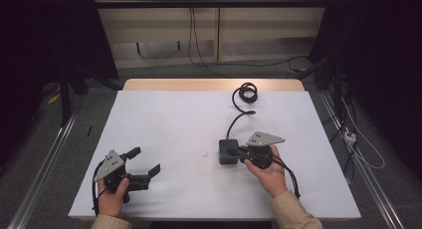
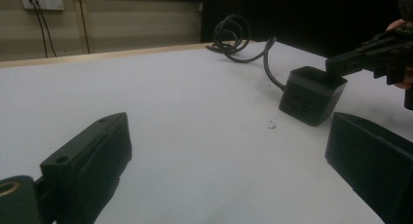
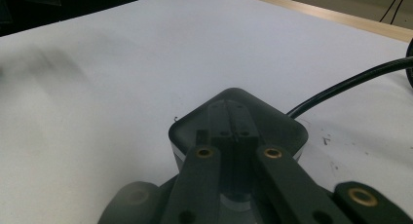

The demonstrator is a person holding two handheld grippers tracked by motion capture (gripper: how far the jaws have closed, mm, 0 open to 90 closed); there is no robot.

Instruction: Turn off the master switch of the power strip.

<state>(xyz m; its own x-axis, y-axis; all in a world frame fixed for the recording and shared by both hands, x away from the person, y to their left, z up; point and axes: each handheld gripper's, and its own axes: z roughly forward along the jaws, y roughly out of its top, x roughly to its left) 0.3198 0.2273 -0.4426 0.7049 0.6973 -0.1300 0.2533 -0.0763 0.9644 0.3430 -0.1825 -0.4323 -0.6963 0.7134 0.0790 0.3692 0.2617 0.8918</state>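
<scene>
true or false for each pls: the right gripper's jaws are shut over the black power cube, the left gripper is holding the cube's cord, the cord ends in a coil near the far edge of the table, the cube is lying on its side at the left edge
1. The right gripper has its jaws shut, resting over the black power cube. True.
2. The left gripper is holding the cord. False: its jaws stand open over bare white table, with nothing between them.
3. The cord ends in a coil near the far edge of the table. True.
4. The cube lies on its side at the left edge. False: it sits flat, right of the table's middle, at the right gripper.
</scene>
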